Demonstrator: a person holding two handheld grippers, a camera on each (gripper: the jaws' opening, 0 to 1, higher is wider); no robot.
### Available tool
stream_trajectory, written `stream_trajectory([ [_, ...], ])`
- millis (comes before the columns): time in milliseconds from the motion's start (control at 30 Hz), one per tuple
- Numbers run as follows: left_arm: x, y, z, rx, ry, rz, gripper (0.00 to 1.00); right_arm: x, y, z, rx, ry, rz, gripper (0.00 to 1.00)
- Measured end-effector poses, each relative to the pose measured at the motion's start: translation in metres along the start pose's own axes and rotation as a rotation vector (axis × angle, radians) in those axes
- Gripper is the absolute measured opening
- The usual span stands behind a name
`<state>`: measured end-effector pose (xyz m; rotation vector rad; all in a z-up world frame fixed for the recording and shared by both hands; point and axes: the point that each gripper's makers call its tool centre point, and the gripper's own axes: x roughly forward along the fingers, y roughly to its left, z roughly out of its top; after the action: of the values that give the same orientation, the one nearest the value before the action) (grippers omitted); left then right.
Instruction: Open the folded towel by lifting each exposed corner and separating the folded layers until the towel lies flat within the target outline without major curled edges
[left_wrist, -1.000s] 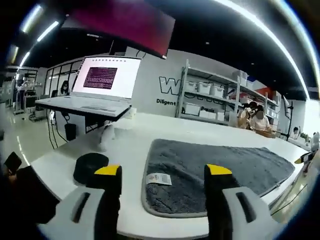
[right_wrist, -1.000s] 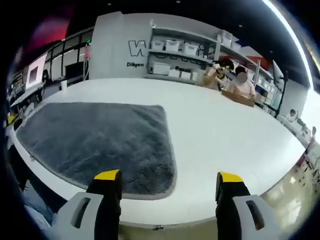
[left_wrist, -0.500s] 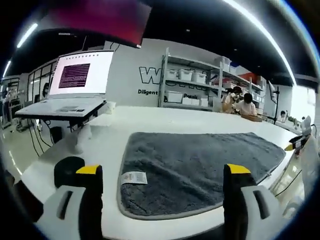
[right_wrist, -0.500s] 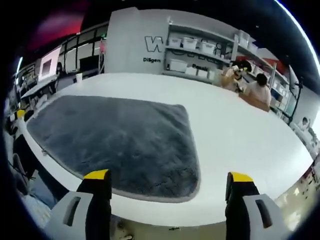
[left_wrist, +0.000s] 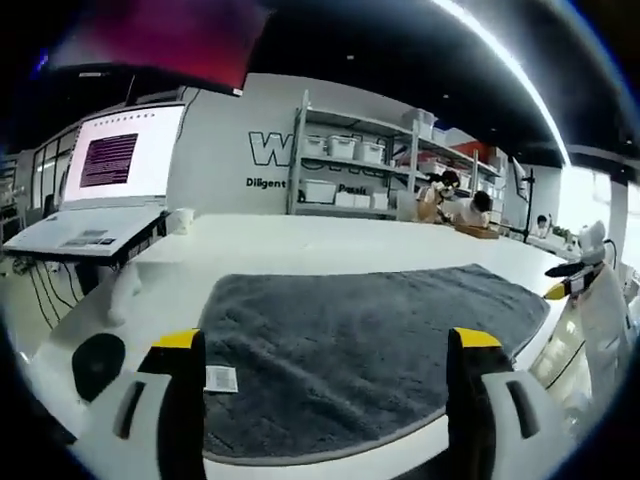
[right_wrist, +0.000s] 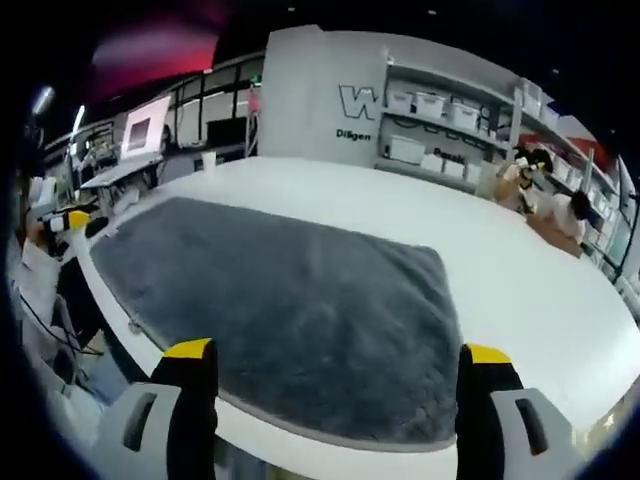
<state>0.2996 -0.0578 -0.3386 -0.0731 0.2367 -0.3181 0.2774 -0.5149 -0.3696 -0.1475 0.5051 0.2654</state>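
A dark grey plush towel (left_wrist: 360, 335) lies spread flat on the white table (left_wrist: 300, 240), with a white care label (left_wrist: 220, 378) at its near left edge. My left gripper (left_wrist: 326, 342) is open just in front of the towel's near edge, with nothing between its yellow-tipped fingers (left_wrist: 180, 340). In the right gripper view the same towel (right_wrist: 290, 300) stretches away to the left, its near right corner rounded. My right gripper (right_wrist: 338, 352) is open over that near edge and holds nothing. Each gripper's yellow tip shows at the other view's edge: right gripper (left_wrist: 575, 285), left gripper (right_wrist: 72, 218).
An open laptop (left_wrist: 105, 170) on a stand sits at the table's left end, with a black round object (left_wrist: 98, 362) near it. Shelves with white bins (left_wrist: 350, 180) line the back wall. People sit at the far side (right_wrist: 560, 210). Bare white table (right_wrist: 540, 300) lies right of the towel.
Both views have swung toward the towel's middle as the hands moved. Both grippers' jaws stand wider apart than a second ago. The towel lies as before.
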Motion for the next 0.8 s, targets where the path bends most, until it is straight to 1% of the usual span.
stream_trajectory([
  [33, 0.001, -0.004, 0.002, 0.003, -0.002, -0.006, 0.99, 0.002, 0.009, 0.007, -0.009, -0.020, 0.024, 0.99],
  [67, 0.003, -0.008, 0.003, 0.013, -0.002, -0.015, 0.99, 0.002, 0.013, 0.010, -0.012, -0.026, 0.031, 0.99],
  [100, 0.006, -0.014, 0.002, 0.038, 0.015, -0.025, 0.99, 0.003, 0.018, 0.014, -0.010, -0.036, 0.038, 0.99],
  [167, 0.010, -0.023, 0.001, 0.069, 0.029, -0.029, 0.99, 0.006, 0.037, 0.025, -0.038, -0.065, 0.092, 0.99],
  [200, 0.012, -0.030, 0.001, 0.087, 0.031, -0.046, 0.99, 0.007, 0.048, 0.029, -0.049, -0.068, 0.119, 0.99],
  [233, 0.013, -0.038, 0.001, 0.094, 0.032, -0.072, 0.99, 0.008, 0.055, 0.031, -0.059, -0.070, 0.135, 0.99],
  [267, 0.014, -0.048, 0.002, 0.087, 0.026, -0.101, 0.99, 0.009, 0.062, 0.034, -0.065, -0.072, 0.145, 0.99],
  [333, 0.016, -0.059, 0.004, 0.084, 0.020, -0.126, 0.99, 0.011, 0.074, 0.040, -0.070, -0.082, 0.164, 0.99],
  [367, 0.017, -0.062, 0.004, 0.085, 0.020, -0.131, 0.99, 0.012, 0.080, 0.046, -0.067, -0.096, 0.172, 0.99],
  [400, 0.018, -0.066, 0.005, 0.086, 0.017, -0.138, 0.99, 0.012, 0.083, 0.047, -0.069, -0.101, 0.175, 0.99],
  [433, 0.018, -0.068, 0.005, 0.085, 0.016, -0.141, 0.99, 0.013, 0.090, 0.050, -0.076, -0.107, 0.189, 0.99],
  [500, 0.020, -0.073, 0.005, 0.083, 0.018, -0.151, 0.99, 0.016, 0.102, 0.050, -0.092, -0.108, 0.211, 0.99],
  [667, 0.021, -0.083, 0.005, 0.052, 0.007, -0.173, 0.98, 0.015, 0.113, 0.050, -0.100, -0.105, 0.223, 0.99],
  [800, 0.025, -0.093, -0.001, 0.051, 0.029, -0.199, 0.98, 0.016, 0.120, 0.042, -0.115, -0.083, 0.241, 0.99],
])
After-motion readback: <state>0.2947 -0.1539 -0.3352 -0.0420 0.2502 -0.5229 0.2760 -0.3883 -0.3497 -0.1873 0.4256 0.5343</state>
